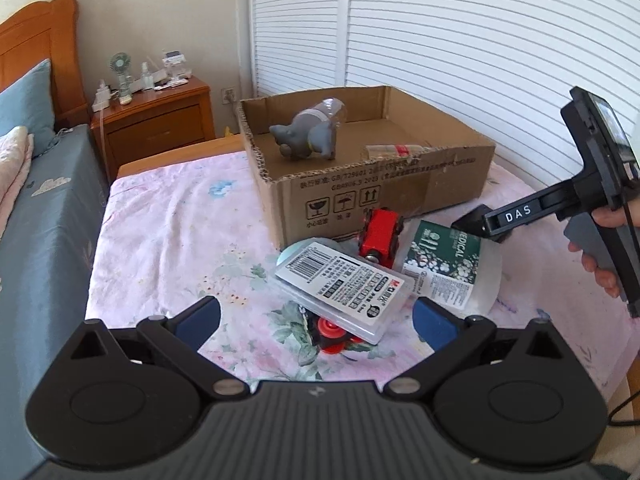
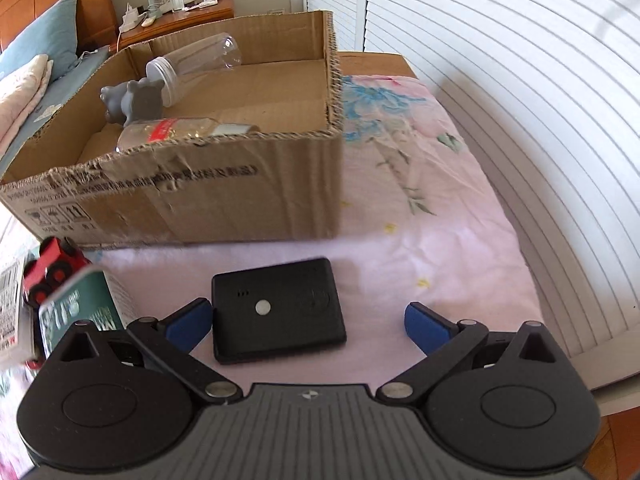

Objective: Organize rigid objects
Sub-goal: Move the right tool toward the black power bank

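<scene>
My left gripper (image 1: 316,320) is open, just short of a clear plastic case with a barcode label (image 1: 344,288) that lies on a red toy car (image 1: 332,334). A red toy train (image 1: 380,236) and a green medical bottle (image 1: 448,264) lie behind it. My right gripper (image 2: 308,326) is open over a black flat device (image 2: 278,310) on the sheet; it also shows in the left wrist view (image 1: 468,222). The cardboard box (image 2: 240,184) holds a grey toy animal (image 2: 134,100), a clear jar (image 2: 196,64) and a red-labelled bottle (image 2: 180,130).
The objects lie on a pink floral sheet (image 1: 168,232). A bed with blue bedding (image 1: 40,216) is at left, a wooden nightstand (image 1: 156,116) behind it. White louvred doors (image 1: 440,32) stand behind the box.
</scene>
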`<state>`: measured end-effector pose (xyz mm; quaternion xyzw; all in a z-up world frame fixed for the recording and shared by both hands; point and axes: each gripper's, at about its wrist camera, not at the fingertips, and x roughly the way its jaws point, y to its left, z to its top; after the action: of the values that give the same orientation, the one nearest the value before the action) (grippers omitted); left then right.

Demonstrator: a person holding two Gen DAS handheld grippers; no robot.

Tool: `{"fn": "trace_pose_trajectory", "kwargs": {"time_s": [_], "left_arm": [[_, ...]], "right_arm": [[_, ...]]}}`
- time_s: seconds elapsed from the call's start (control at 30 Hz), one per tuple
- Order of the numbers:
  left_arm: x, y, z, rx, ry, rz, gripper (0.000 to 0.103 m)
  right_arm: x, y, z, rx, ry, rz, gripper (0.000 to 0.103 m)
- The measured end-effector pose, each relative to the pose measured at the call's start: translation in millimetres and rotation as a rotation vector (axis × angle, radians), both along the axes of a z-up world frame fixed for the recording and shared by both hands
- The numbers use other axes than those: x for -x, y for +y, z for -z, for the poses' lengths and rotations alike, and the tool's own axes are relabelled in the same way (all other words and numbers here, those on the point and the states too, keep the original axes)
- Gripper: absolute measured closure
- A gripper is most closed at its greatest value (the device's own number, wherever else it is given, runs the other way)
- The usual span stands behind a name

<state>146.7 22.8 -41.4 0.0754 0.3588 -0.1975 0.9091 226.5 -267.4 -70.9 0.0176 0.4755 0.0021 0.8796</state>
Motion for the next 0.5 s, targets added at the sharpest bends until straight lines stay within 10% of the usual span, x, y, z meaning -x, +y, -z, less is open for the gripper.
{"fn": "trace_pose_trajectory", "kwargs": {"time_s": [0.5], "left_arm": [[-53.9, -18.9, 4.6, -0.163, 0.106, 0.342, 0.002]], "right_arm": [[16.5, -5.2, 4.8, 0.045, -0.051, -0.017, 0.000]]}}
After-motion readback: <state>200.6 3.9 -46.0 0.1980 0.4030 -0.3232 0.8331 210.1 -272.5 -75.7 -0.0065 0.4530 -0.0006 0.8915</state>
